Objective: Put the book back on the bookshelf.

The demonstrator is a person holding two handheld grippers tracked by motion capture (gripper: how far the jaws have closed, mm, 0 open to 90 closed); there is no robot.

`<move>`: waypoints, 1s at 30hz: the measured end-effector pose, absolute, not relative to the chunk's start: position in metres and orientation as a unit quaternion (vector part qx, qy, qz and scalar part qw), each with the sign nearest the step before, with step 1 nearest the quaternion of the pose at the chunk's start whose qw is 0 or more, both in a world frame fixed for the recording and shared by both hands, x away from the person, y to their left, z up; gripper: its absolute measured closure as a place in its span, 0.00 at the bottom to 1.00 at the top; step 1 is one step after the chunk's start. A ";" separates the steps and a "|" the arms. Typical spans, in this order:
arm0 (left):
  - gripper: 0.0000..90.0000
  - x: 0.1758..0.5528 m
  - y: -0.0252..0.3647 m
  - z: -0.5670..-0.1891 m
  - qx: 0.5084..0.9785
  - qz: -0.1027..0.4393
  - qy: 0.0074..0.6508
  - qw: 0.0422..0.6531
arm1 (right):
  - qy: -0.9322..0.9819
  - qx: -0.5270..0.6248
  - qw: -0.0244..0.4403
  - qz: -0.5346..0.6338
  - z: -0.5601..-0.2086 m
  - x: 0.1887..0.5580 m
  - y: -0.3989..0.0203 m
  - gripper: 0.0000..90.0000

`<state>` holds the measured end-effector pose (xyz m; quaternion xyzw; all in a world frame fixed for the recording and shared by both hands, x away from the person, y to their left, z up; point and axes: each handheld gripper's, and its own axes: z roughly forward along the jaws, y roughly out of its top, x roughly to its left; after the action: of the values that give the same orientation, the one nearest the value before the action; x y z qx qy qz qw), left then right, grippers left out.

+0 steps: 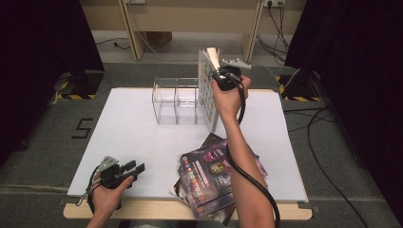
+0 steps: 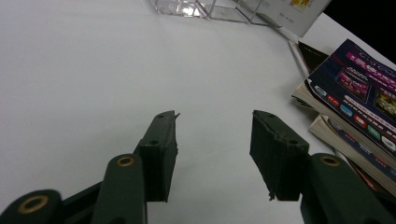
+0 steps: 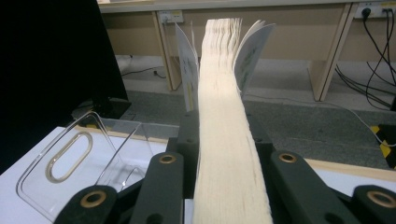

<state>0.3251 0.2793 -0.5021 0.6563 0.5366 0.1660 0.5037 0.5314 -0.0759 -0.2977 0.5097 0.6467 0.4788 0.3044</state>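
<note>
A: From the high view, what has the right gripper got?

B: Its fingers are clamped on a book, held upright on edge beside the clear plastic rack. The right forearm stretches far across the desk.

A: And the left gripper?

B: It sits near the front edge, hand wrapped round it, fingers apart, nothing between them.

A: The left gripper view?

B: Black fingers spread wide over bare white desk; a stack of glossy magazines lies off to their right.

A: The right gripper view?

B: The book's cream page block rises straight up between the fingers, pressed on both sides, its covers fanning open at the top. The clear rack sits left of them.
</note>
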 end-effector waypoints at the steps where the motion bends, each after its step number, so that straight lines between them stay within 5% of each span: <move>1: 0.56 0.325 0.279 -0.502 0.656 0.166 0.536 0.504 | 0.644 0.508 0.310 0.481 -0.298 0.533 -0.075 0.83; 17: 0.56 0.324 0.279 -0.502 0.659 0.167 0.533 0.503 | 0.650 0.489 0.332 0.477 -0.312 0.531 -0.077 0.80; 30: 0.56 0.324 0.277 -0.502 0.662 0.164 0.532 0.502 | 0.667 0.503 0.299 0.461 -0.318 0.526 -0.082 0.71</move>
<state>0.3237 0.2774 -0.5023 0.6616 0.5319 0.1645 0.5023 0.5264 -0.0818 -0.3183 0.5035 0.6666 0.4613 0.2988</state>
